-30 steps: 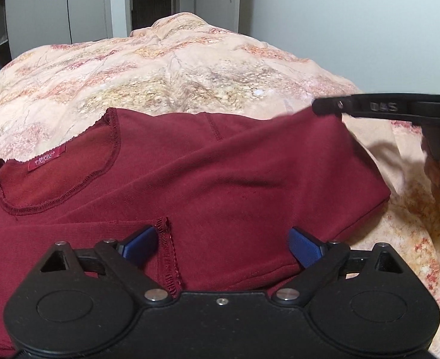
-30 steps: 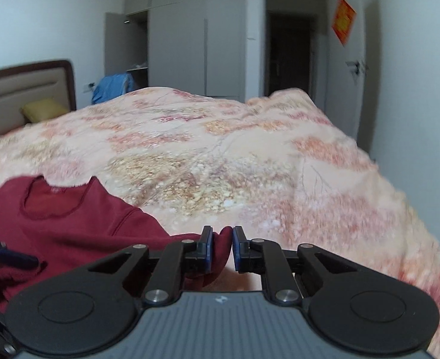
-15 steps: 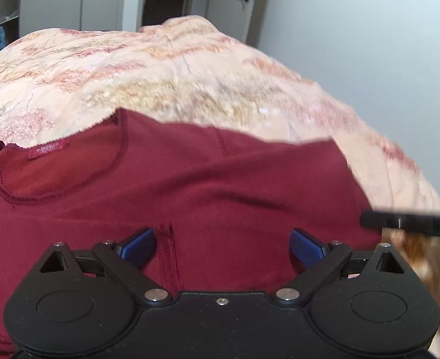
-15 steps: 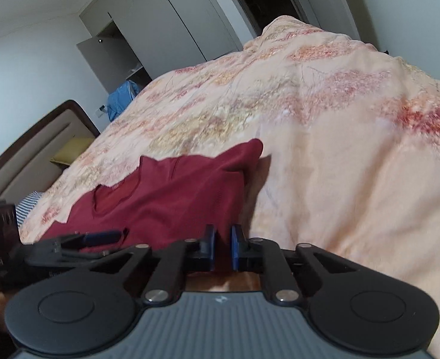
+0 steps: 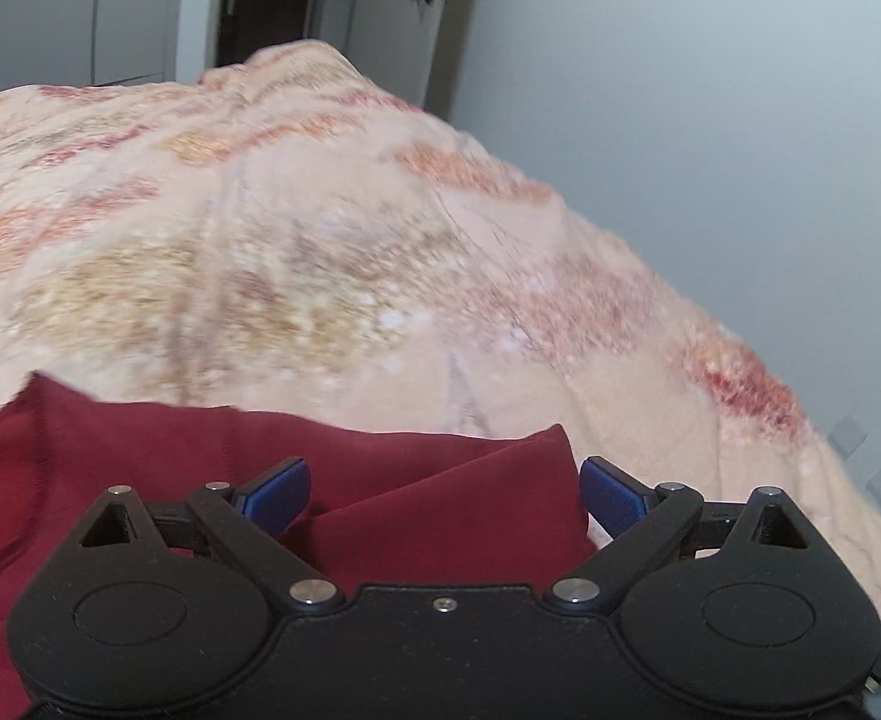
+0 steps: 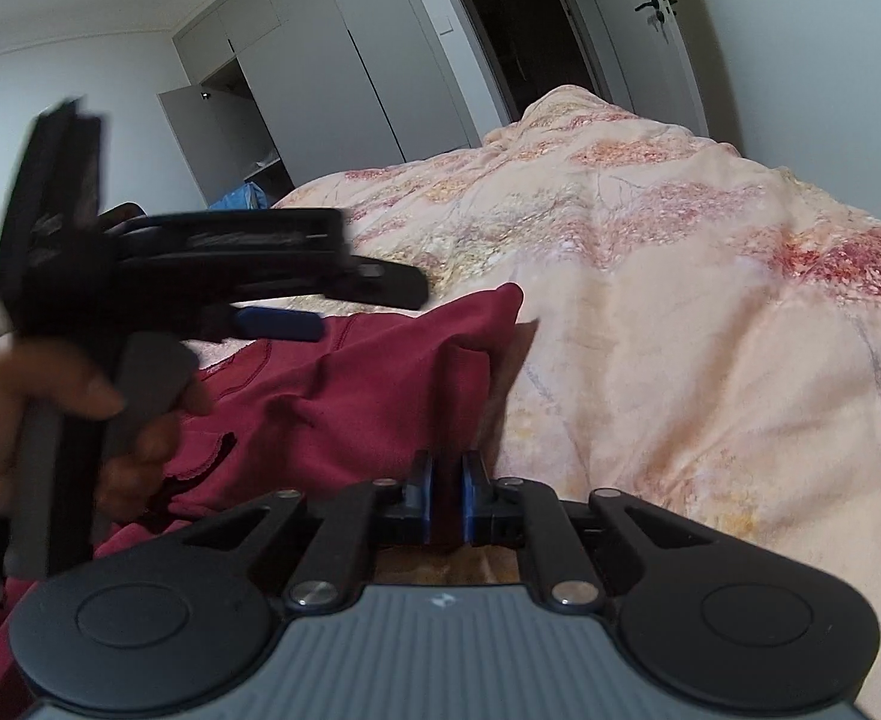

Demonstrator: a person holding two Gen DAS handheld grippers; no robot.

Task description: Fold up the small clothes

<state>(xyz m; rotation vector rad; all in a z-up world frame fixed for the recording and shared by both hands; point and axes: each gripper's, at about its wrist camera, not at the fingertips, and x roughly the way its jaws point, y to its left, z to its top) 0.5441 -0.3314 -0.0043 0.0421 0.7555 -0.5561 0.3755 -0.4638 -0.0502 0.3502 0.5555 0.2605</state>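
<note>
Pinching a fold of the dark red knit garment (image 6: 344, 396) between its blue pads, the right gripper (image 6: 445, 501) sits nearest in its own view, jaws drawn almost together with a sliver of red cloth showing in the narrow gap. Just left of it a hand (image 6: 50, 414) carries the left gripper (image 5: 445, 492), whose blue fingers (image 5: 275, 489) stand wide apart over the cloth, pressing nothing. Between those spread fingers lies a doubled flap ending in a corner (image 5: 551, 441) at the garment's right edge. Beyond that, the garment spreads leftward across the peach floral quilt (image 6: 710, 312) of the bed, its neckline trim (image 6: 248, 369) and a scalloped hem (image 6: 209, 456) showing; farther still are grey wardrobe doors (image 6: 332, 78) and a dark doorway. This fabric looks light, limp and stretchy, so it should sag and crease from any single hold and may drag on the plush quilt rather than slide. I judge the best places to take hold are corners and stitched edges, pinched through both layers so the fold stays aligned.
</note>
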